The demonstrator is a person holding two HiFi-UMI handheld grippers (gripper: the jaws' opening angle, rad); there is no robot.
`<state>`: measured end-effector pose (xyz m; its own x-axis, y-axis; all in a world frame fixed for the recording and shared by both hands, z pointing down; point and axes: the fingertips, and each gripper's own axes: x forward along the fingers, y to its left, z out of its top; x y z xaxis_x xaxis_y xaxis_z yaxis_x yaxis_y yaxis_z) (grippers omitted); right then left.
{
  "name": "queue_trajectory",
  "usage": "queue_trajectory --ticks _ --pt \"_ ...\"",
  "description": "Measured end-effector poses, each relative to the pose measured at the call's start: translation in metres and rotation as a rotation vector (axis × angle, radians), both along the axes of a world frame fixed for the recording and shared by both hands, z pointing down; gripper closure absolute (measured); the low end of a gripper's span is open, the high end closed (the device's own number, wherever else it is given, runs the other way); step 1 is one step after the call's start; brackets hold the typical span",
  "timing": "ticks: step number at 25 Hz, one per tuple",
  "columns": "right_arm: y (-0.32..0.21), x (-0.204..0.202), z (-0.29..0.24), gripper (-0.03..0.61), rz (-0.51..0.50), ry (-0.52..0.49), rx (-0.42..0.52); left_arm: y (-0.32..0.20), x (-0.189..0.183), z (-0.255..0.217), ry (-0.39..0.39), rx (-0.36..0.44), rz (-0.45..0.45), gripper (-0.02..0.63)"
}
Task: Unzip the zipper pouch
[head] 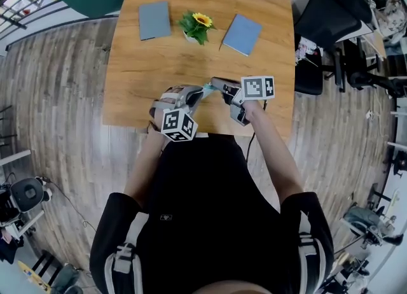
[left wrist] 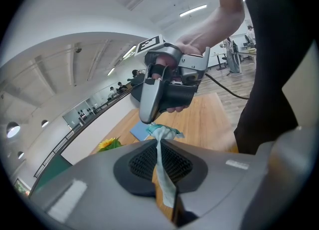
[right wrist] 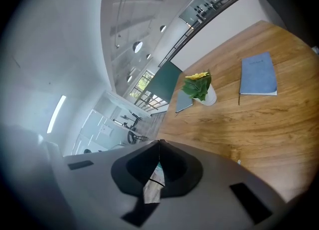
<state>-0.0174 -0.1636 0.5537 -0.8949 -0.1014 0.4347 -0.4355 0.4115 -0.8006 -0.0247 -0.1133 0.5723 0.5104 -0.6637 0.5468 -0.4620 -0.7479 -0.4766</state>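
Note:
The zipper pouch [head: 207,86] is a small white and teal fabric piece held above the near part of the wooden table [head: 146,63]. My left gripper [head: 198,93] is shut on its white fabric [left wrist: 163,172], which runs up between the pads to a bunched teal end [left wrist: 162,132]. My right gripper [left wrist: 146,120] comes from the opposite side, and its closed tips meet that teal end. In the right gripper view the right gripper [right wrist: 159,142] is shut, with a sliver of teal [right wrist: 158,167] between the pads. The zipper pull itself is hidden.
At the back of the table lie a grey-blue notebook [head: 154,20] on the left and a blue notebook [head: 242,34] on the right. A potted sunflower [head: 197,25] stands between them. Dark chairs [head: 324,25] stand to the right of the table. The person's torso is at the near edge.

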Motion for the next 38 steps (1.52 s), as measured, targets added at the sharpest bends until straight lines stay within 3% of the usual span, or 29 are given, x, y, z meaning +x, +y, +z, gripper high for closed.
queue_trajectory --ticks 11,21,38 --pt "0.004 0.002 0.006 0.575 -0.029 0.072 0.063 0.001 -0.001 0.001 0.010 -0.011 -0.002 0.600" --pt "0.003 -0.007 -0.009 0.575 0.039 -0.101 -0.055 0.000 -0.002 -0.002 0.039 -0.018 -0.010 0.601" --pt "0.009 0.010 0.010 0.575 0.000 0.108 0.125 0.004 -0.001 -0.002 0.097 -0.035 -0.053 0.603"
